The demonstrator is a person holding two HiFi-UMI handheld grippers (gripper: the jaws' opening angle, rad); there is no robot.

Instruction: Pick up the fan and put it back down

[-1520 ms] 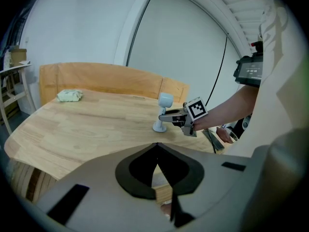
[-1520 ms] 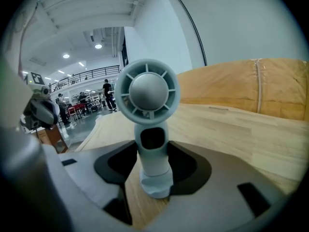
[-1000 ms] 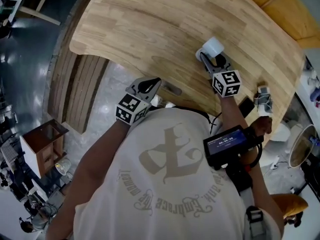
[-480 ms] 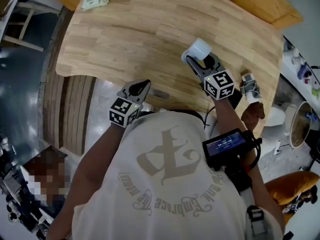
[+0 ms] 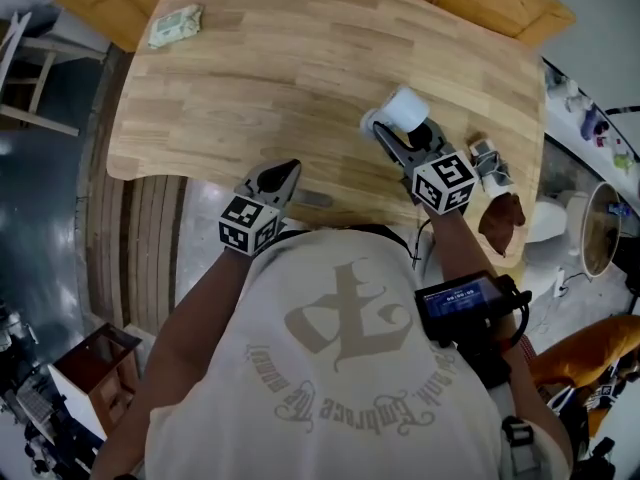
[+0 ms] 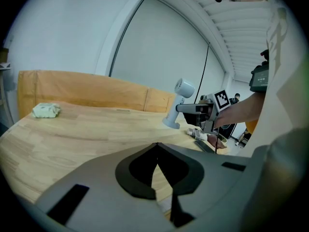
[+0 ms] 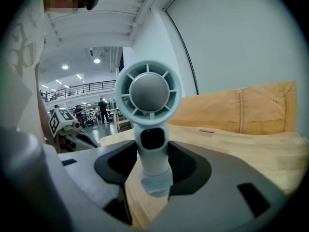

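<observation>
- Over the right part of the tabletop (image 5: 260, 78), the fan (image 7: 148, 93) was held in the right tool (image 5: 398, 140). The jaws were spread fairly wide and pressed on the handle from both sides, below the round head.
- From the left gripper view, the fan was seen tilted, with its base apparently clear of the wood.
- At the near edge, the left tool (image 6: 155, 145) was kept closed with nothing between its jaws, well apart from the fan.
- A slip was judged the main risk. The handle looked smooth and rounded, and the bulky head sat above the grip, so the fan could be swung or slid if the squeeze were eased too soon.
- A topple was judged likely if the fan were set down tilted, since its base looked narrow.
- Small items (image 5: 487, 158) lying near the right edge could be knocked if the fan were lowered too far that way.
- A pale packet (image 5: 175, 25) at the far left corner was judged to be out of harm's way.
</observation>
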